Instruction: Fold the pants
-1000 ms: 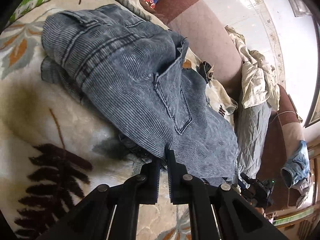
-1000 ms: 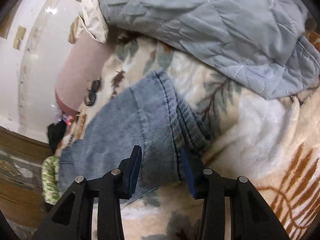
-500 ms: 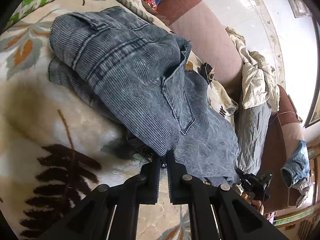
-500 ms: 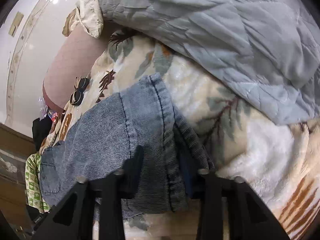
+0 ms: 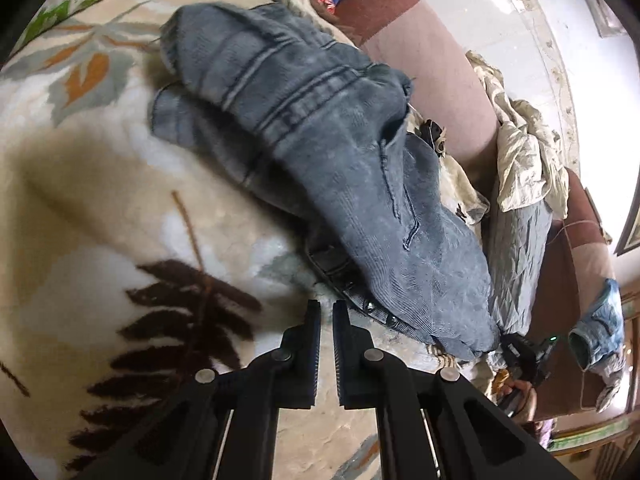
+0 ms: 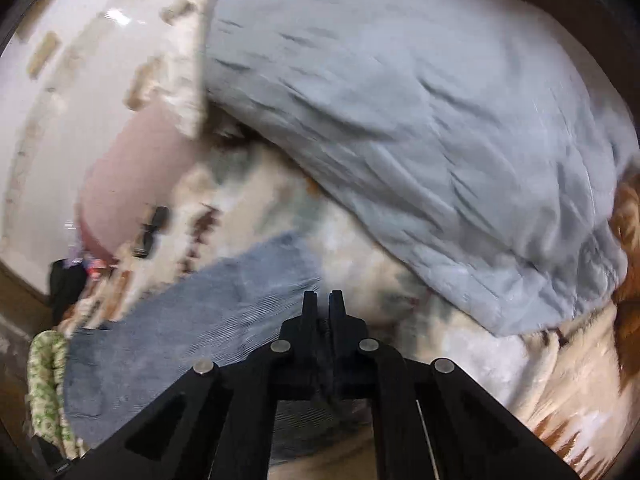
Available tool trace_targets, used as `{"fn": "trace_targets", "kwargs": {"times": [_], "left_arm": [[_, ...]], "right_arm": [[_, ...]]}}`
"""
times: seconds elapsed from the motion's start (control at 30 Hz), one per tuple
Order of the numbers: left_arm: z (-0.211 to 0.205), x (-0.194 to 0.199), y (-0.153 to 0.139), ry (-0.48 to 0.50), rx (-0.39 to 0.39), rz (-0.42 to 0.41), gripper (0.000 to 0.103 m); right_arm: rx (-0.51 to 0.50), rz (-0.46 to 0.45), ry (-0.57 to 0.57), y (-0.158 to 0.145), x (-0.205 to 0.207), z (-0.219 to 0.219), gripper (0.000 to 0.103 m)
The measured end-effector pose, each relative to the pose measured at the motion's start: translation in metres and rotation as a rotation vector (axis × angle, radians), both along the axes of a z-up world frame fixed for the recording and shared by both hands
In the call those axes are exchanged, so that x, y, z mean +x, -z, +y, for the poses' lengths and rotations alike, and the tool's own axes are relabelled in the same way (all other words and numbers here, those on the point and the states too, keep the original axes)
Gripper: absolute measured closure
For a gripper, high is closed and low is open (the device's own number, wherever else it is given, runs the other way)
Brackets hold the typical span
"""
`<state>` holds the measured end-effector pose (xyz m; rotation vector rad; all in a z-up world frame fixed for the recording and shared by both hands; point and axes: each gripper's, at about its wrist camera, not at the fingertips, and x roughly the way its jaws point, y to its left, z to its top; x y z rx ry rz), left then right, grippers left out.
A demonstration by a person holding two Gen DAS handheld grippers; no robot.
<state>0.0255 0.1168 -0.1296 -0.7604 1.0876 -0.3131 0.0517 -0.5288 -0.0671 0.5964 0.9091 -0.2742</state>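
With the right gripper (image 6: 323,298) pinched on the hem of the pants (image 5: 340,168) and the left gripper (image 5: 327,308) closed on nothing beside the waistband, the hem is best carried smoothly over the blanket (image 5: 100,208) toward the waist.

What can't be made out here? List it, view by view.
Right wrist view: motion blur hides whether the right gripper pinches the pants.
Left wrist view: the pants cover most of the belt.
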Motion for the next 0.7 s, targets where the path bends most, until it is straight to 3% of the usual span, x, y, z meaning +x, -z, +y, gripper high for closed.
{"fn": "trace_targets", "kwargs": {"times": [0.1,0.2,0.3,0.37,0.43,0.57,0.7], "left_arm": [[0.004,0.000,-0.006,-0.006,-0.028,-0.019,0.096],[0.000,0.002,-0.019,-0.007,-0.026,-0.065,0.096],[-0.017,0.004,-0.035,0.038,-0.014,-0.142,0.094],[-0.036,0.007,-0.045,0.080,0.002,-0.187,0.094],[-0.058,0.011,-0.054,0.114,0.053,-0.235,0.094],[-0.098,0.030,-0.058,0.193,0.124,-0.284,0.094],[-0.106,0.043,-0.032,0.207,0.137,-0.197,0.094]], "right_arm": [[0.098,0.027,0.048,0.007,-0.006,-0.012,0.094],[0.143,-0.024,0.044,-0.010,-0.016,-0.008,0.093],[0.164,-0.120,-0.082,-0.033,-0.022,0.019,0.092],[0.168,-0.130,-0.185,-0.036,-0.019,0.048,0.088],[0.142,-0.101,-0.297,-0.029,-0.010,0.088,0.081],[0.064,-0.019,-0.447,-0.006,0.011,0.156,0.081],[0.009,0.053,-0.531,0.017,0.024,0.187,0.081]]}}
